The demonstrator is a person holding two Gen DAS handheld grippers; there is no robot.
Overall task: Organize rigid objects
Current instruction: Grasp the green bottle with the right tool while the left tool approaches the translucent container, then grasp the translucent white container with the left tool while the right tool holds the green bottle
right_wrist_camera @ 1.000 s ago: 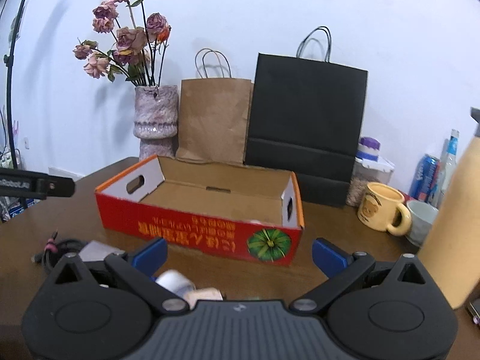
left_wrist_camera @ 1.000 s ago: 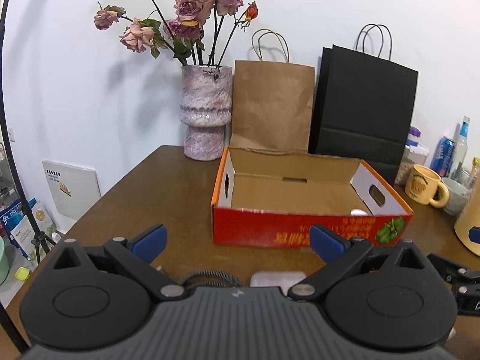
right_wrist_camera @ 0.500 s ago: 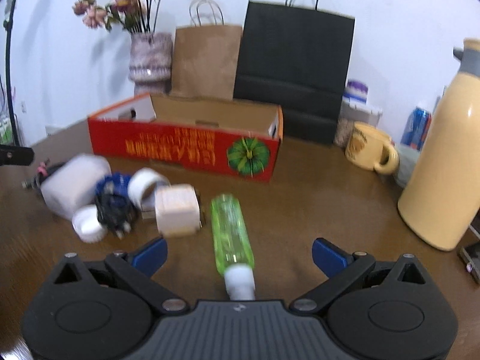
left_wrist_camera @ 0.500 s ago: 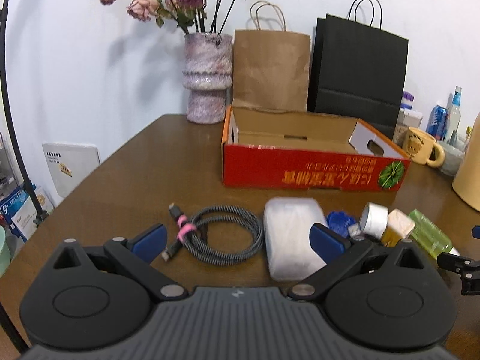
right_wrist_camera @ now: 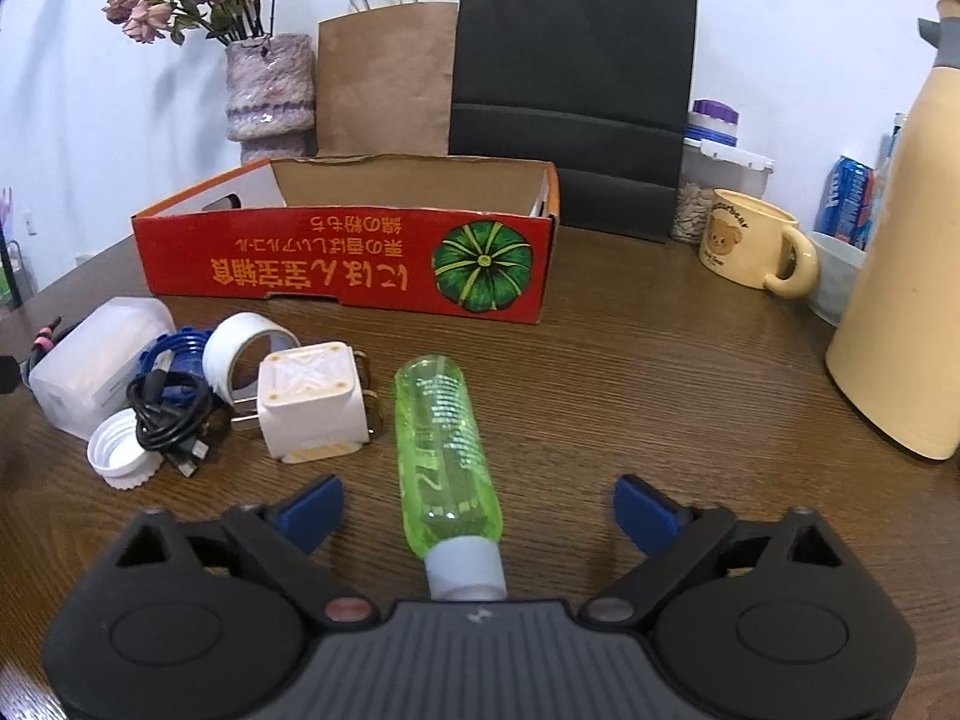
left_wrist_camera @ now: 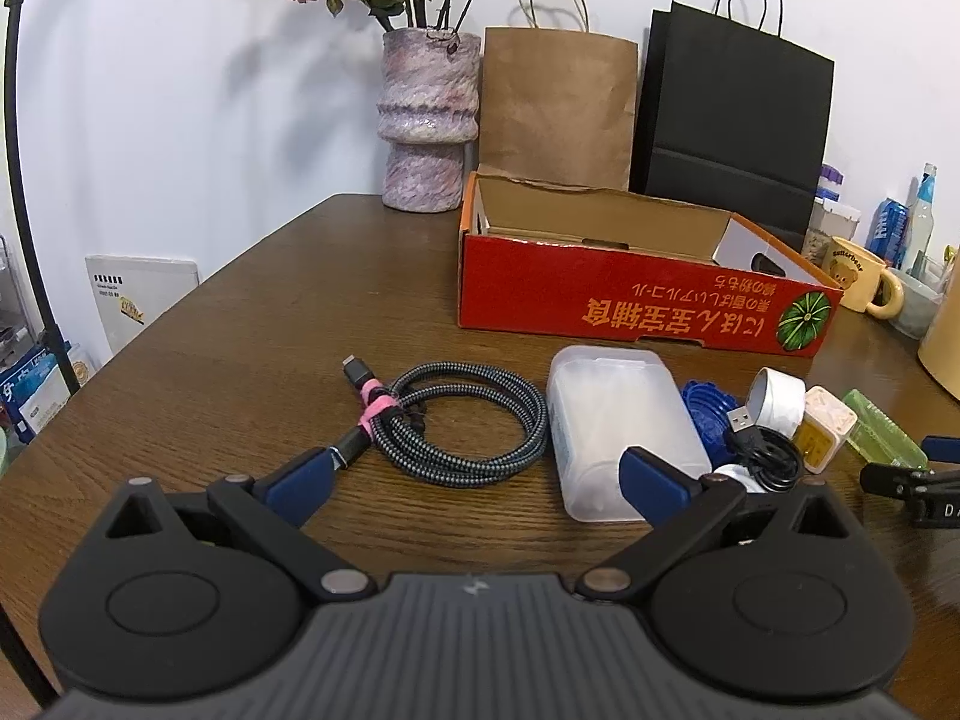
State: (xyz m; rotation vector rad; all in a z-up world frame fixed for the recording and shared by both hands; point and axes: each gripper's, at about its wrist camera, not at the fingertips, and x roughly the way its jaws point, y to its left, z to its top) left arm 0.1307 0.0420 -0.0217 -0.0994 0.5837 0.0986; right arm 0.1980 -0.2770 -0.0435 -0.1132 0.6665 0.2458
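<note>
An open red cardboard box [left_wrist_camera: 636,306] [right_wrist_camera: 336,264] stands at the back of the wooden table. In front of it lie a coiled braided cable [left_wrist_camera: 456,420], a translucent white case [left_wrist_camera: 618,426] [right_wrist_camera: 90,360], a blue lid [left_wrist_camera: 708,414], a white tape roll [left_wrist_camera: 777,399] [right_wrist_camera: 243,351], a white plug adapter [right_wrist_camera: 312,399], a black USB cable [right_wrist_camera: 171,414], a white cap [right_wrist_camera: 117,450] and a green bottle [right_wrist_camera: 447,450]. My left gripper [left_wrist_camera: 474,477] is open above the braided cable and case. My right gripper [right_wrist_camera: 477,507] is open, its fingers either side of the green bottle.
A vase of dried roses [left_wrist_camera: 429,120], a brown paper bag [left_wrist_camera: 558,108] and a black bag [right_wrist_camera: 570,78] stand behind the box. A yellow mug [right_wrist_camera: 753,249], a tall cream flask [right_wrist_camera: 906,276], jars and cans crowd the right side.
Both grippers have pulled back and tilted down, so the loose items in front of the box came into view. The right gripper now straddles the green bottle.
</note>
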